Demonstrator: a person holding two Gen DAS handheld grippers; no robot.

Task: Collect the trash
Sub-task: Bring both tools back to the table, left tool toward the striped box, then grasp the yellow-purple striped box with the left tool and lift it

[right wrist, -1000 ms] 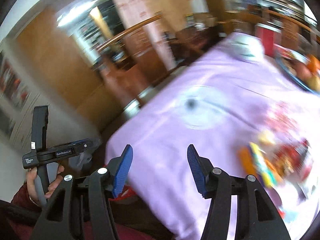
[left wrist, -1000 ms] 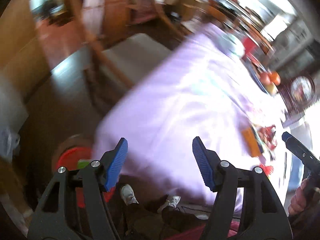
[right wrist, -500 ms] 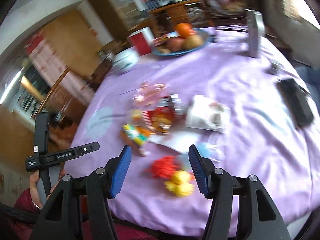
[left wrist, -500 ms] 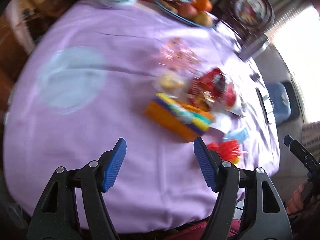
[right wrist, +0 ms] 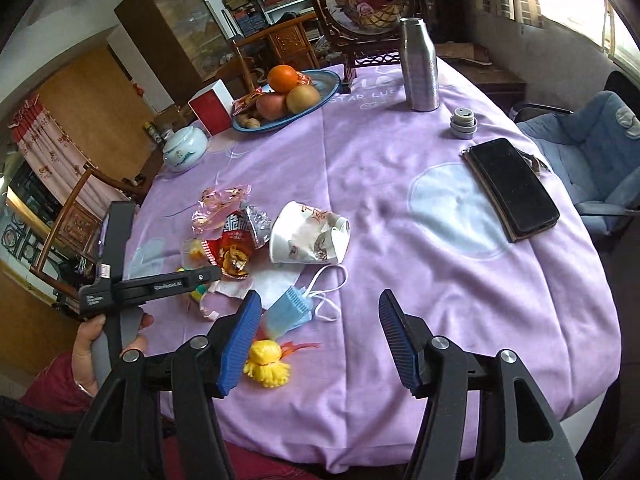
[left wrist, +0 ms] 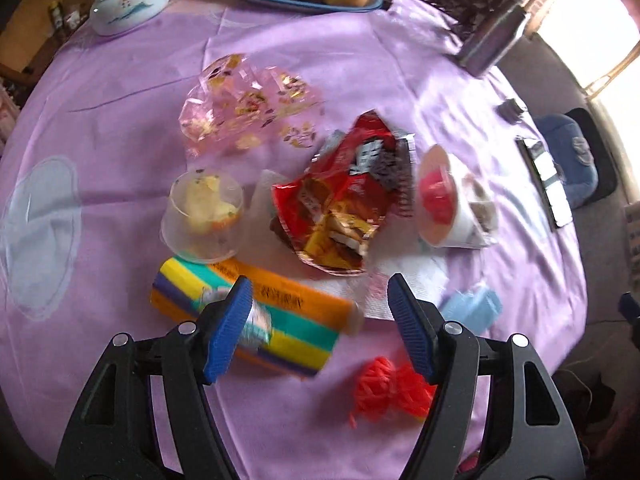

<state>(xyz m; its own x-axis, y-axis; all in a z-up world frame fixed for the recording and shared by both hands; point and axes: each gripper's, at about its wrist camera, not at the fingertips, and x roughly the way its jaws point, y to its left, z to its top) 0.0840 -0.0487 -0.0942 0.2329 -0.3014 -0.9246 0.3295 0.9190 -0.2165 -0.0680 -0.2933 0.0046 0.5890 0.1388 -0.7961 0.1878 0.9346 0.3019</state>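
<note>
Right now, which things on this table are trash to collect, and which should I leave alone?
Trash:
red snack bag
crushed paper cup
blue face mask
clear plastic cup
pink cellophane wrapper

Leave alone:
fruit plate
phone
steel bottle
white lidded jar
red box

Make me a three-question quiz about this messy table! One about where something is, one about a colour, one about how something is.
1. Where is the phone?
A. in the fruit plate
B. on the tablecloth near the blue chair
C. under the mask

2. What colour is the snack bag?
A. red
B. green
C. white

3. How is the paper cup?
A. upright
B. stacked
C. on its side, crumpled

Answers: 1 B, it lies flat at the table's right edge. 2 A, its wrapper is red. 3 C, its mouth faces sideways.
</note>
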